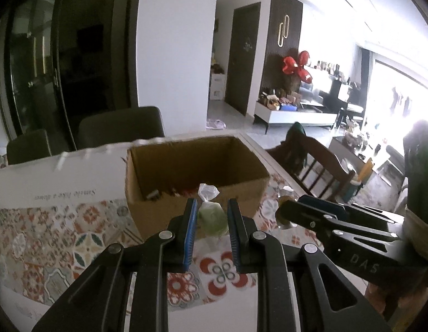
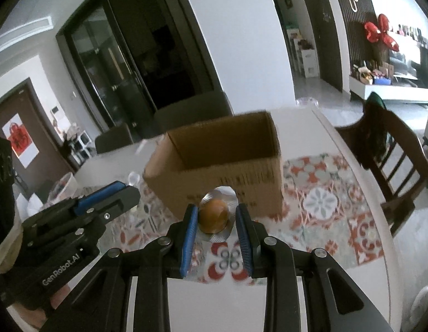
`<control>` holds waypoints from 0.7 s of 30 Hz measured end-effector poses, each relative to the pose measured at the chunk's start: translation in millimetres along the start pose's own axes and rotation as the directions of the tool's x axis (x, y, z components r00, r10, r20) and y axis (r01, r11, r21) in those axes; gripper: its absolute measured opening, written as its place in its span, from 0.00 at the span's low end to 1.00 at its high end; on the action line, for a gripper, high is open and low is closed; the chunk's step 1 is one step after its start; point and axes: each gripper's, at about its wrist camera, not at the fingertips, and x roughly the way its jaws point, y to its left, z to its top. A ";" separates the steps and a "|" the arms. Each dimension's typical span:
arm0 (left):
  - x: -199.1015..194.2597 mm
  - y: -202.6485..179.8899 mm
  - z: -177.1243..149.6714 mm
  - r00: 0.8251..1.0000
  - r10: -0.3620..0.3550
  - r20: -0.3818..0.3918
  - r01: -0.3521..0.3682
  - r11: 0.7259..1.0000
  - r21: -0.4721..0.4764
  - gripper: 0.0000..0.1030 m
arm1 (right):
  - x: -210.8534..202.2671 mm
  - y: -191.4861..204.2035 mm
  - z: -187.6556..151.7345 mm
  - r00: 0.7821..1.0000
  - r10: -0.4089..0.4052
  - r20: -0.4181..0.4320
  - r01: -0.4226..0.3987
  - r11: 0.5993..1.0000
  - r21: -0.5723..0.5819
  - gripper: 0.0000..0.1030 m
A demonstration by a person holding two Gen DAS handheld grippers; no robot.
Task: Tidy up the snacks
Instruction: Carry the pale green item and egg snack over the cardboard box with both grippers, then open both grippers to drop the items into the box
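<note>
An open cardboard box [image 1: 191,182] stands on the patterned table mat, with a few snacks in its bottom. My left gripper [image 1: 212,207] is shut on a green snack in a clear twisted wrapper [image 1: 211,215], held above the mat just before the box's near wall. My right gripper [image 2: 216,213] is shut on a round brown snack in a clear wrapper with a silver rim [image 2: 214,215], also held in front of the box [image 2: 222,166]. Each gripper shows at the side of the other's view, the right one [image 1: 286,207] close beside the left.
A white sheet with printed text [image 1: 61,182] lies left of the box. Dark chairs [image 1: 120,127] stand behind the table, a wooden chair [image 2: 394,152] at its right edge. A clear glass [image 2: 61,188] stands at the far left.
</note>
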 end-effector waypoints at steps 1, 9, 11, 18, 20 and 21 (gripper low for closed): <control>0.7 0.9 3.4 1.000 0.003 0.004 -0.003 1.000 0.001 0.22 | 0.5 0.8 4.0 1.000 0.003 0.008 -0.003 1.000 -0.002 0.29; 10.6 15.2 32.7 0.998 0.047 0.045 -0.048 0.999 0.008 0.22 | 18.1 7.5 40.3 0.999 0.020 0.050 -0.018 0.999 -0.039 0.29; 14.9 18.7 38.5 0.997 0.060 0.055 -0.060 0.998 0.010 0.22 | 24.8 8.0 47.4 0.998 0.021 0.055 -0.018 0.999 -0.049 0.29; 44.5 36.1 56.8 0.998 0.064 0.029 -0.063 0.998 -0.025 0.22 | 55.4 5.1 74.2 0.999 0.006 0.046 -0.003 0.998 -0.068 0.29; 54.5 40.0 60.1 0.998 0.060 0.015 -0.059 0.998 -0.035 0.22 | 63.0 4.2 79.9 0.999 0.001 0.040 0.002 0.997 -0.076 0.29; 60.9 42.8 61.8 0.998 0.058 0.006 -0.058 0.997 -0.041 0.22 | 67.6 4.2 82.8 0.999 -0.001 0.035 0.004 0.997 -0.081 0.29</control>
